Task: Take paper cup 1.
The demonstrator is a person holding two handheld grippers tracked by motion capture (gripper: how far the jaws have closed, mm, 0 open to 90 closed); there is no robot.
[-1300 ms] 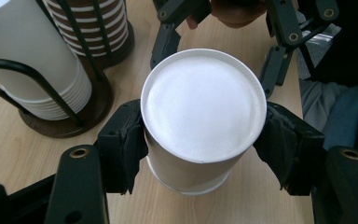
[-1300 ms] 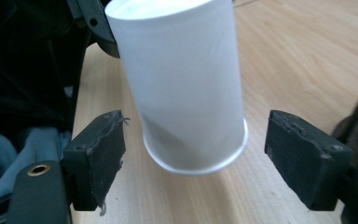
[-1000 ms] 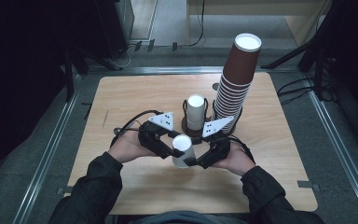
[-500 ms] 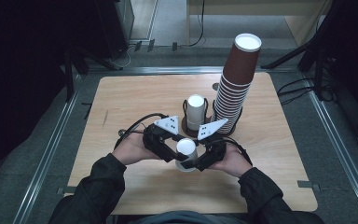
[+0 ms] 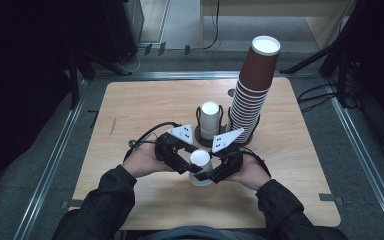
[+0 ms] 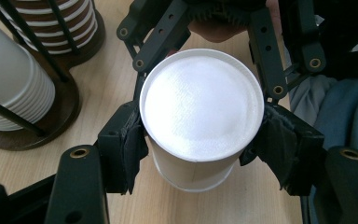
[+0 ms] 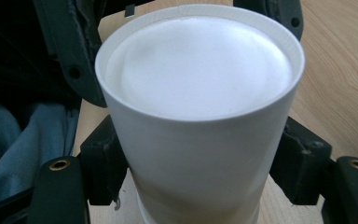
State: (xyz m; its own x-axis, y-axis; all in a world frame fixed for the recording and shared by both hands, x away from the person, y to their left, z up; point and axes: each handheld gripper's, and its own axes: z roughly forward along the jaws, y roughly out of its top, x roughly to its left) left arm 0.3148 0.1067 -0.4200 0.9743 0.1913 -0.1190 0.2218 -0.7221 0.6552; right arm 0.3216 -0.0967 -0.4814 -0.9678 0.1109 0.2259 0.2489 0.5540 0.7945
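Just in front of the dark wire cup holder [image 5: 206,141], on the side nearest the person, an upside-down white paper cup [image 5: 200,167] stands on the pale wooden worktop [image 5: 300,165], base uppermost. It looks to be more than one cup nested together, though the seam is not clear.

Left gripper [image 5: 184,162]: fingers [image 6: 121,154] closed firmly on the cup's wall from its left, pads pressing. Right gripper [image 5: 216,170]: fingers [image 7: 298,163] set on either side of the same cup from its right; they have just been closing in, and the pads appear to meet the wall, though contact is hard to confirm.

Behind the holder's front ring, a stack of white paper cups [image 5: 210,119] sits inside it; to the right of that, a tall leaning stack of brown ribbed paper cups [image 5: 252,90] rises from the holder's other ring.

Assessment: the cup is out of the holder and held from both sides. Pulling it apart or placing it appears to remain undone.
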